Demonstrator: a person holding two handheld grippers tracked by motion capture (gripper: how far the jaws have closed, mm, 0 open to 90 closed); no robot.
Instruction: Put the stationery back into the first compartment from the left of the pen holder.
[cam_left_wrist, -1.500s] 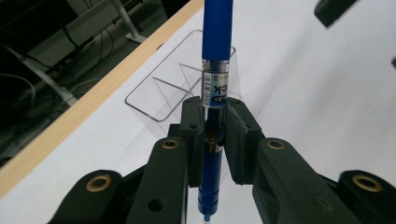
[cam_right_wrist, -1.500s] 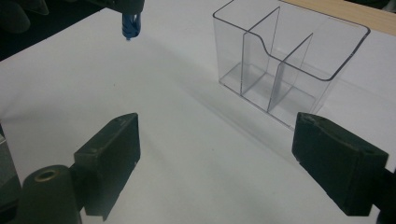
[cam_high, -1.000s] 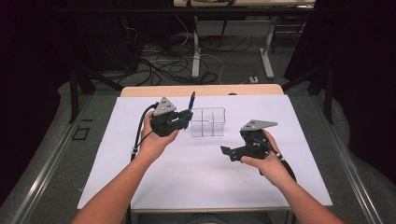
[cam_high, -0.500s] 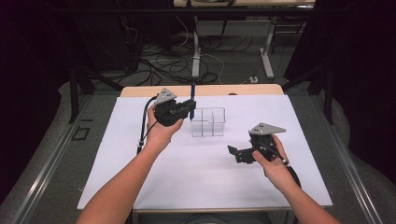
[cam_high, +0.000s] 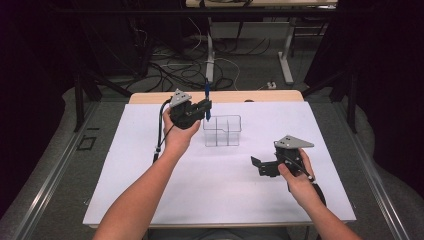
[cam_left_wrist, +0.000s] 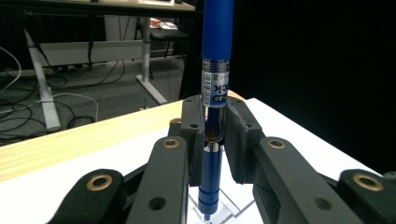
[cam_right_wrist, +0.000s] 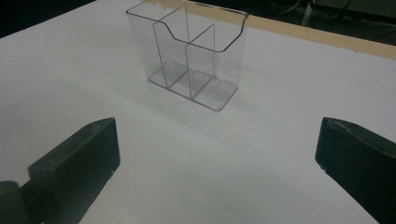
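Clamping upright blue pen (cam_left_wrist: 215, 93), left gripper (cam_high: 204, 111); right gripper (cam_high: 260, 167) wide, empty.

In the left gripper view the blue pen (cam_left_wrist: 217, 93) runs off the top edge, and its lower tip sits at the bottom edge, so we cannot tell which compartment of the clear holder (cam_high: 222, 131) lies beneath it. Part of the label print is hidden by the left tongs (cam_left_wrist: 214, 135).

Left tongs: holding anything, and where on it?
Yes: the left tongs are shut on an upright blue plastic pen, clamped around its lower barrel just below the printed label. The right tongs stand open, holding nothing.
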